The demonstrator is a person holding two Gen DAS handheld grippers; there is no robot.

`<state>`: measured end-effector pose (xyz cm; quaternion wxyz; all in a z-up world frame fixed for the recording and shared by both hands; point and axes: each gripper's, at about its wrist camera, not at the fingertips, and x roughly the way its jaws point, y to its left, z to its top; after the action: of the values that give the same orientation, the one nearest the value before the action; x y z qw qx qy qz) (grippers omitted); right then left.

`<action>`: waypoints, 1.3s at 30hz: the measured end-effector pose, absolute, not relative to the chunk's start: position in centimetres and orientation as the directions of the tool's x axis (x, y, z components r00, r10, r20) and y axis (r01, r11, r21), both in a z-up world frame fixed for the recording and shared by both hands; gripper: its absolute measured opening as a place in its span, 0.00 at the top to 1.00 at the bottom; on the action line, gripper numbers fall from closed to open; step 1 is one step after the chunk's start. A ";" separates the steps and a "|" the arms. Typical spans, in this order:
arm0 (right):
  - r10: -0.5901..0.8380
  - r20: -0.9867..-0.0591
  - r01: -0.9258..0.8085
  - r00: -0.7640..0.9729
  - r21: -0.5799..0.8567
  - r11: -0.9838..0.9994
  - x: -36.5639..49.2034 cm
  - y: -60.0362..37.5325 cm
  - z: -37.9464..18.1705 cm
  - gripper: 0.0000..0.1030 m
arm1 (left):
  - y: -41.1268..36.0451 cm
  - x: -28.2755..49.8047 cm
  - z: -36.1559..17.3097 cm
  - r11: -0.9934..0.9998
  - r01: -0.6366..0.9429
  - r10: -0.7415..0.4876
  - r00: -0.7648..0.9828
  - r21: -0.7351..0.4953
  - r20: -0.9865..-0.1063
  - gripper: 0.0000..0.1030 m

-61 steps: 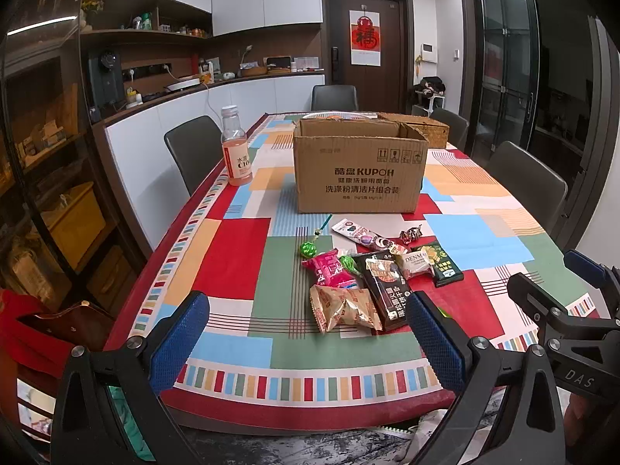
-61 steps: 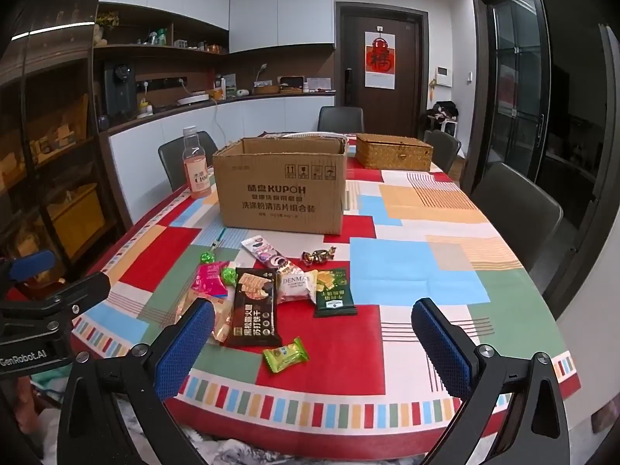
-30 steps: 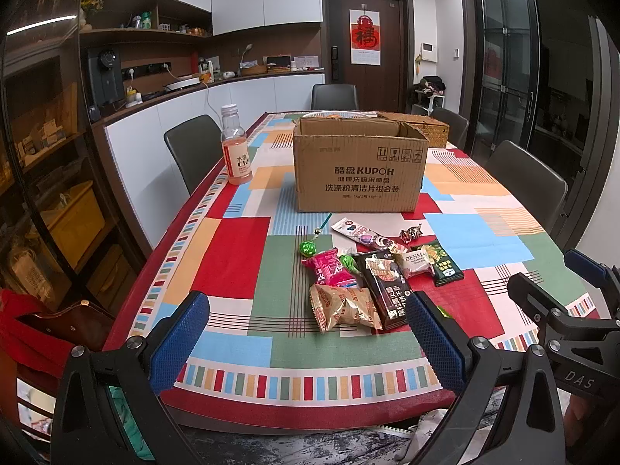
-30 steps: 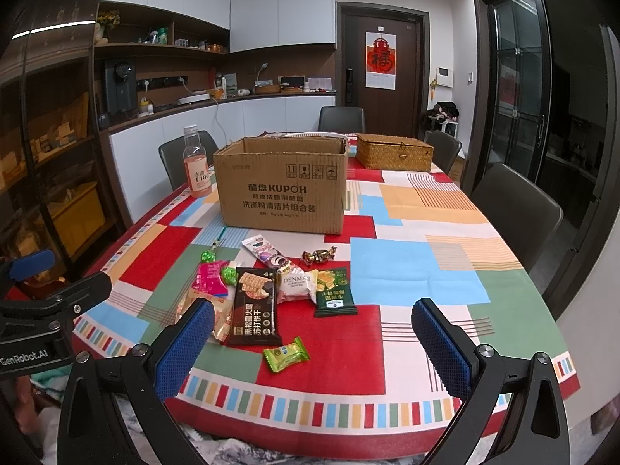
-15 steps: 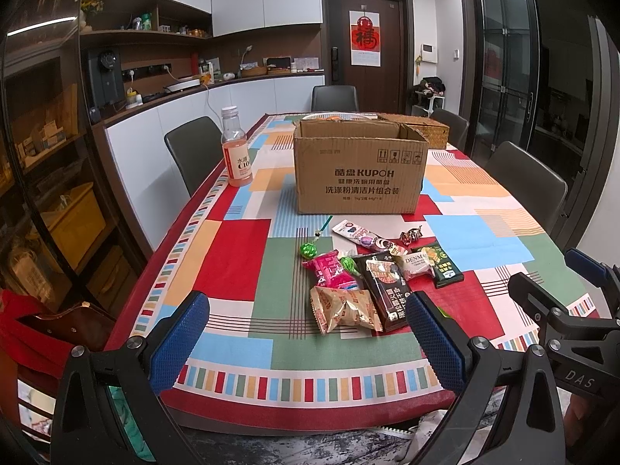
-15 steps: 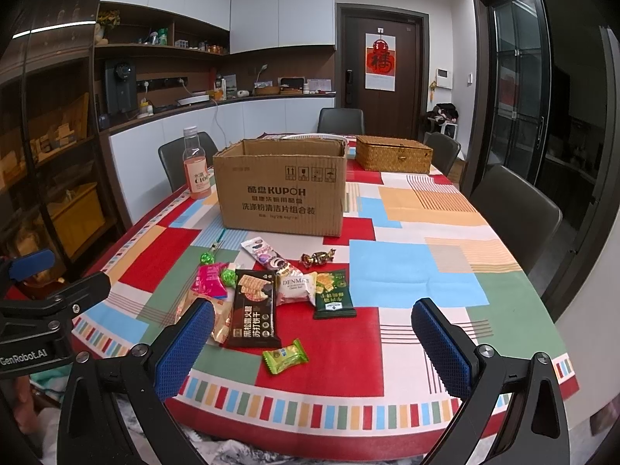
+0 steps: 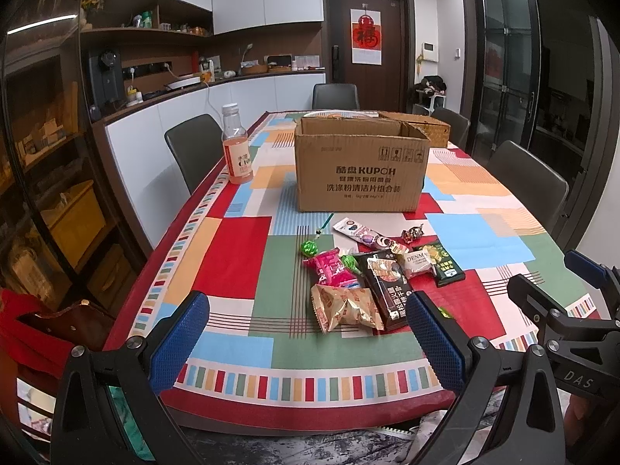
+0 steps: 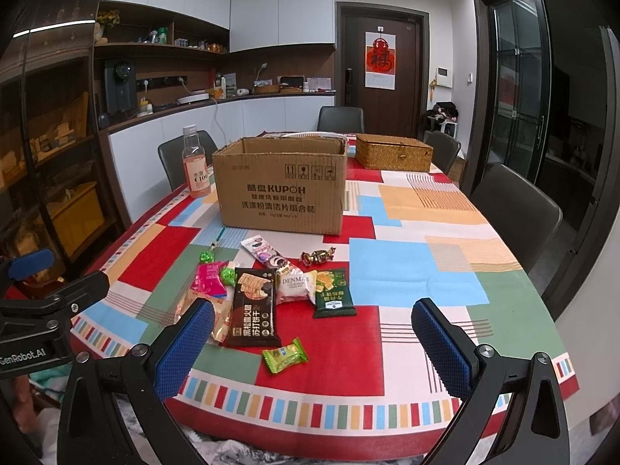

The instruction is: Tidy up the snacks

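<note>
Snacks [image 8: 267, 290] are lying scattered on the patchwork tablecloth [image 8: 407, 271], just in front of the open cardboard box [image 8: 281, 186]; nothing is looking sorted yet, so all the work is remaining; left gripper [image 7: 306, 341] and right gripper [image 8: 314, 348] are both gaping wide, carrying nothing, hovering at the near edge.

The left tool [image 7: 306, 343] is held low and level with its two blue-padded fingers [image 7: 180, 343] spread wide apart and nothing between them. The right tool [image 8: 314, 352] sits in the same pose, its blue-padded fingers [image 8: 441, 352] equally wide and gripping nothing. Each tool shows at the edge of the other's view, so the two are held side by side and apart from each other.
</note>
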<state>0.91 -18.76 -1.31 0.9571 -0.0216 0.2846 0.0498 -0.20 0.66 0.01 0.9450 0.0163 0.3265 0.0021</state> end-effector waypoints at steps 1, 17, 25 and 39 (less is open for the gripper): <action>0.083 -0.550 -0.107 0.831 -0.013 0.994 1.0 -18.8 -1.4 0.01 | 0.7 -0.1 -0.1 1.000 0.006 0.014 0.784 0.031 -0.620 0.00; 0.101 -0.700 -0.126 0.707 0.015 0.992 4.7 -18.3 -5.2 0.01 | 1.3 3.3 -3.7 1.000 0.030 -0.027 0.693 -0.008 -0.720 0.00; 0.106 -0.780 -0.146 0.616 0.019 0.989 7.5 -17.4 -7.6 0.05 | 1.8 6.2 -5.9 0.998 0.047 -0.068 0.620 -0.049 -0.781 0.00; 0.090 -0.879 -0.145 0.468 0.024 0.989 10.7 -16.7 -11.0 0.19 | 1.6 10.9 -9.4 0.983 0.122 -0.181 0.500 -0.138 -0.847 0.04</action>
<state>10.70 -16.66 -10.96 0.8564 -0.0268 0.5111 0.0684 10.95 1.63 -9.44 0.8655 -0.0301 0.4923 -0.0876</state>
